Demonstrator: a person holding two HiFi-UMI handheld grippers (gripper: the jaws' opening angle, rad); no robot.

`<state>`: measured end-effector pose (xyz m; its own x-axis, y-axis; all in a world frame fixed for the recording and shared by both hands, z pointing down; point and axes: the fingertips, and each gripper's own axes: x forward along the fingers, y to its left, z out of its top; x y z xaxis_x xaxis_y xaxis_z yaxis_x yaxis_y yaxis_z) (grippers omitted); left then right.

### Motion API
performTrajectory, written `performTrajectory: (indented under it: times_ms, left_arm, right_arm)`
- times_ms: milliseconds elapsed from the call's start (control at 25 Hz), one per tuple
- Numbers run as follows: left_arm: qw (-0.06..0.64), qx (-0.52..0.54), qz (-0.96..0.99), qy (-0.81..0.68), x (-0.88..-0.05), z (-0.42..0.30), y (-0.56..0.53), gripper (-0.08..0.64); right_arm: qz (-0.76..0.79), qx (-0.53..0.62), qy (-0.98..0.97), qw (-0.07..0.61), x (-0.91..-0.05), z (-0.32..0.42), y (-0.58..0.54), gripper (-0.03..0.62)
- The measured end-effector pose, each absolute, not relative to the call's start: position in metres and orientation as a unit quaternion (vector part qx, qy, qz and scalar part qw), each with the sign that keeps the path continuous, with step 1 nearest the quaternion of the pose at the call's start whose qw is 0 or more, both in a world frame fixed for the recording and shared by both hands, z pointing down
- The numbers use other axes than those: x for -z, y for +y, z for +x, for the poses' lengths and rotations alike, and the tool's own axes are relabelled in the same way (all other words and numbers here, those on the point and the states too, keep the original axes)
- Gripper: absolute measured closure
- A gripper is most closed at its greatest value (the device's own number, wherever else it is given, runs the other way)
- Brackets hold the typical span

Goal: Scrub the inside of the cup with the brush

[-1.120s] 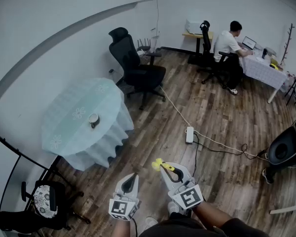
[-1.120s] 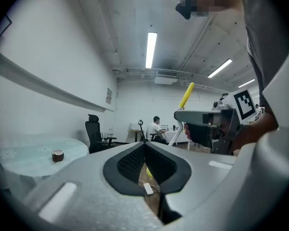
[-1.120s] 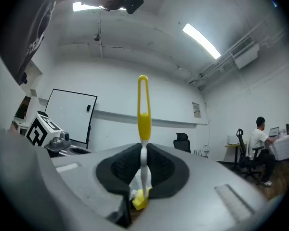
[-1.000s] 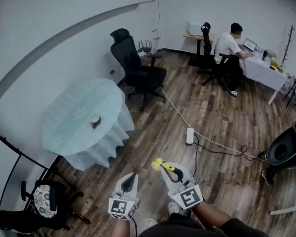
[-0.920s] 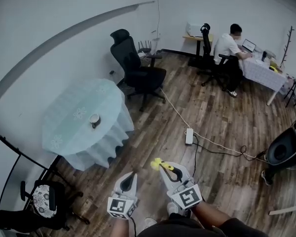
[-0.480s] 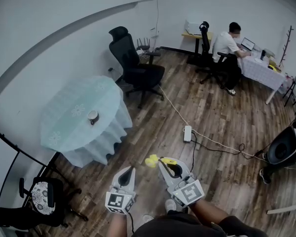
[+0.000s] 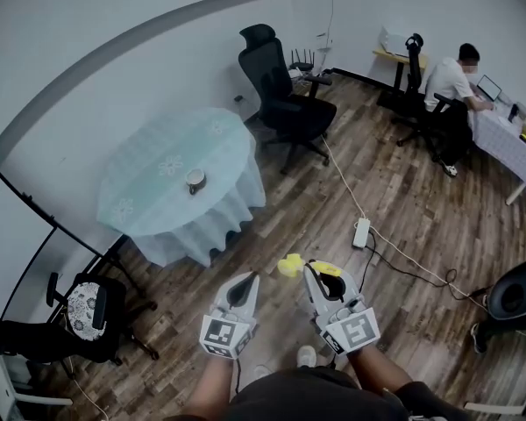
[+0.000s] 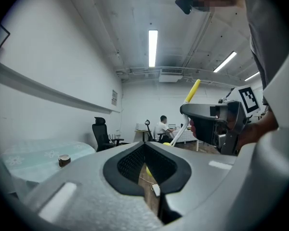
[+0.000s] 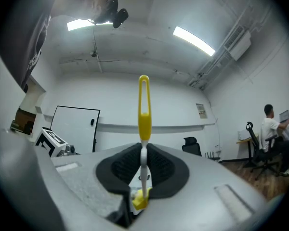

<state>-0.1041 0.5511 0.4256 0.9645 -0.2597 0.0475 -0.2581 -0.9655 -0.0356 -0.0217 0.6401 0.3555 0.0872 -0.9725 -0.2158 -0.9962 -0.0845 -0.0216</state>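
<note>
The cup (image 7: 195, 180) sits on the round table (image 7: 149, 209), well apart from both grippers. The right gripper (image 7: 323, 274) clamps the yellow brush (image 7: 291, 265) by its thin stem — the left gripper (image 7: 245, 282) is closed and empty. Unsteadied, the cup could skid across the table once the brush pushes in.

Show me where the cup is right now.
In the head view the cup stands on the round table at upper left, the black office chair to its right.
</note>
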Motion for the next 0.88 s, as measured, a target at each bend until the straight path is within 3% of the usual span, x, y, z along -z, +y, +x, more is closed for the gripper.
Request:
performTrajectory:
  times_ms: [440, 880]
  left_arm:
    - [0.021, 0.036, -0.98, 0.196, -0.429, -0.09, 0.524, 0.555]
    - [0.011, 0.042, -0.975, 0.218, -0.441, -0.111, 0.435, 0.555]
  right_arm:
    - [-0.705, -0.066, 0.7, 0.091, -0.365, 0.013, 0.609, 0.557]
    - [-0.691, -0.054, 0.716, 0.08, -0.375, -0.003, 0.515, 0.557]
